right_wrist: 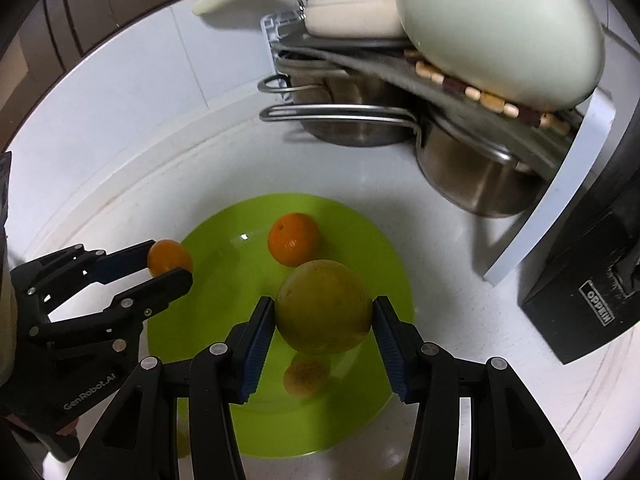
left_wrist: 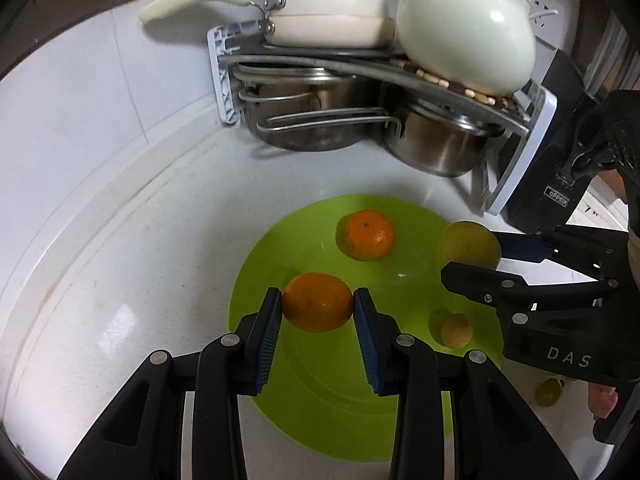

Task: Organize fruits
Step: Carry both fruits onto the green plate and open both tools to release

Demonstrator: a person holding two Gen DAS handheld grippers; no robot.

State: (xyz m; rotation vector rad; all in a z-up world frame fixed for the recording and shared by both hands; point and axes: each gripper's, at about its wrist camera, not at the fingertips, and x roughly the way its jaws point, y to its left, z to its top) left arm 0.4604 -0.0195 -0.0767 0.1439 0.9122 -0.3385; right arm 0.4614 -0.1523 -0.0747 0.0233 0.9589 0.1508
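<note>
While both are clamped, left gripper [left_wrist: 318, 306] on the small orange [left_wrist: 317, 301] and right gripper [right_wrist: 324, 312] on the yellow-green citrus [right_wrist: 324, 306], lower gently onto the green plate [left_wrist: 320, 420], beside the resting tangerine [left_wrist: 369, 234], then release.

1. A rack [left_wrist: 520, 152] is set in the corner of a white counter [left_wrist: 120, 280].
2. Cream pans [left_wrist: 328, 16] and a pale pot [left_wrist: 464, 28] are stacked on top.
3. Steel pots [left_wrist: 436, 144] are kept beneath.
4. A black box [right_wrist: 592, 296] is placed beside the rack.
</note>
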